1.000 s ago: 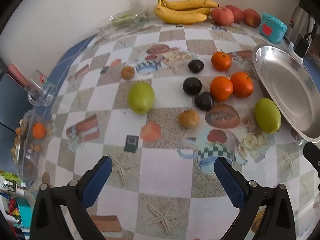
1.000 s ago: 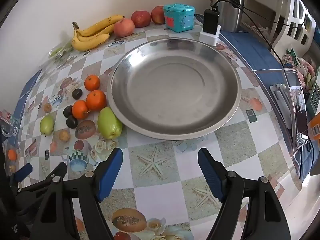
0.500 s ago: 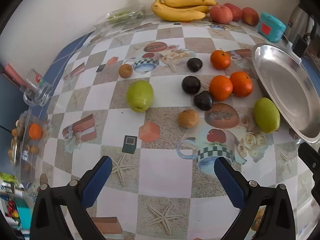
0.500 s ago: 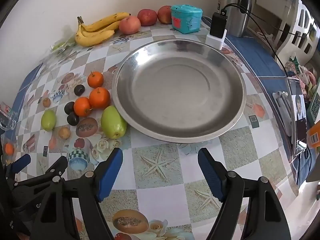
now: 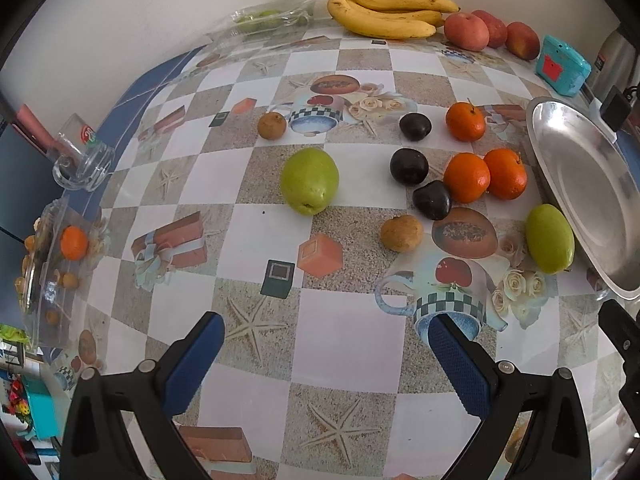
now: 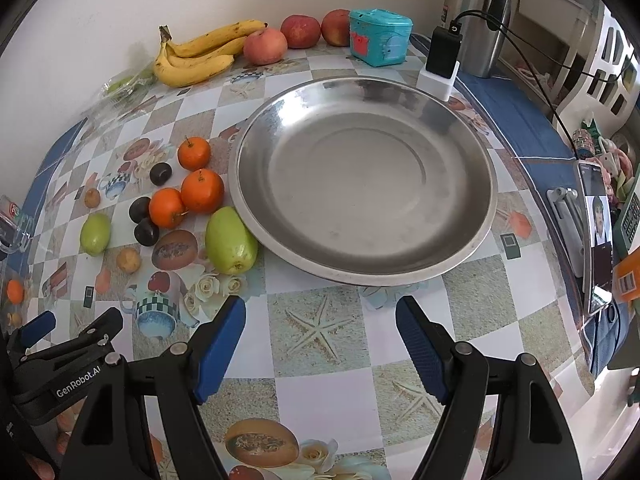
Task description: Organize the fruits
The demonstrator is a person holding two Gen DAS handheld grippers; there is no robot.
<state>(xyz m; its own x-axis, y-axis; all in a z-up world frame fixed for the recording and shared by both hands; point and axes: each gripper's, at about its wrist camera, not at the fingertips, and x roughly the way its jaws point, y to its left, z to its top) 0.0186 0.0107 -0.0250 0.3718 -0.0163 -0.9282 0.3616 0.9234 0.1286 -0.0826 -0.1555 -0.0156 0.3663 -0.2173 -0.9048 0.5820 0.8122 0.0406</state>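
Likely home kitchen, patterned tablecloth [image 6: 320,332], kettle [image 6: 476,12], bananas [image 6: 200,56]

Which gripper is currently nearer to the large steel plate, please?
Right. The right gripper hangs open just before the steel plate; the left gripper, also open, sits off to the plate's left.

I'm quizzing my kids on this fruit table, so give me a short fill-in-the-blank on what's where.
1. The steel plate holds ____ fruit.
2. The number of oranges lying loose on the tablecloth beside the plate is ____.
3. The bananas lie against the ____.
4. The left gripper and right gripper both have their jaws ____.

Missing words: no; three; wall; open
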